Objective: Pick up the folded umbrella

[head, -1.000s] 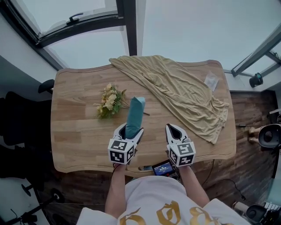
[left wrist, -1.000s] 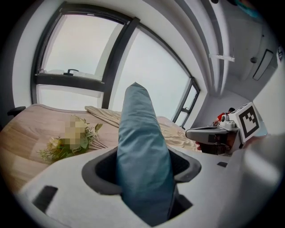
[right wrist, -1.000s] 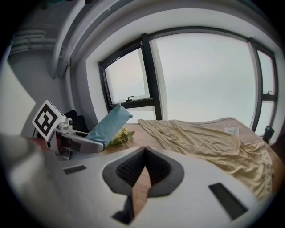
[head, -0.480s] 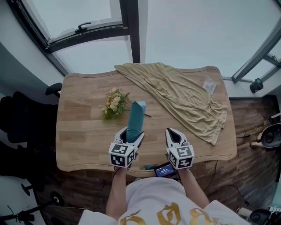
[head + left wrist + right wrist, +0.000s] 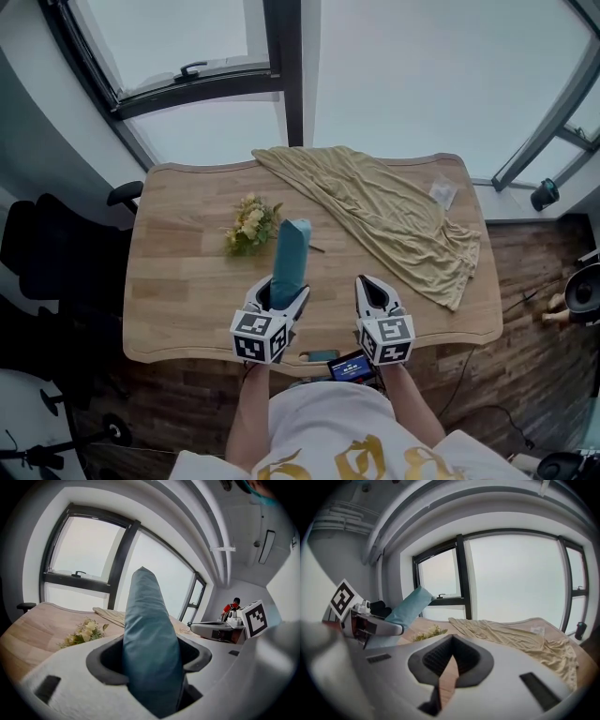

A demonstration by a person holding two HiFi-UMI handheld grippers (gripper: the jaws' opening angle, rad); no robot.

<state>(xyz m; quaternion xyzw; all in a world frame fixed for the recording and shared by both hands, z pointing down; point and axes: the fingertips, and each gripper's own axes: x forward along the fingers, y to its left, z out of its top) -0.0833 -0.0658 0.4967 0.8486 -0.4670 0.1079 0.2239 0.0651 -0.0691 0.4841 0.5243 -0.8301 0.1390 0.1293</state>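
The folded umbrella [image 5: 290,249] is a teal sleeve-shaped bundle. My left gripper [image 5: 281,292] is shut on its lower end and holds it off the wooden table [image 5: 178,281], tip pointing away from me and upward. In the left gripper view the umbrella [image 5: 150,639] fills the space between the jaws and rises in front of the window. My right gripper [image 5: 369,285] hovers beside it to the right with nothing in it, its jaws drawn together to a narrow slit [image 5: 451,660]. The right gripper view shows the umbrella [image 5: 405,607] at the left.
A bunch of yellow flowers [image 5: 250,225] lies left of the umbrella. A tan cloth [image 5: 394,211] is spread across the table's far right, with a small clear packet [image 5: 442,194] by its edge. A phone [image 5: 349,366] sits at the near edge. Black chairs [image 5: 56,272] stand left.
Both grippers have risen a little above the table. The left one still carries the umbrella, and the table looks farther below.
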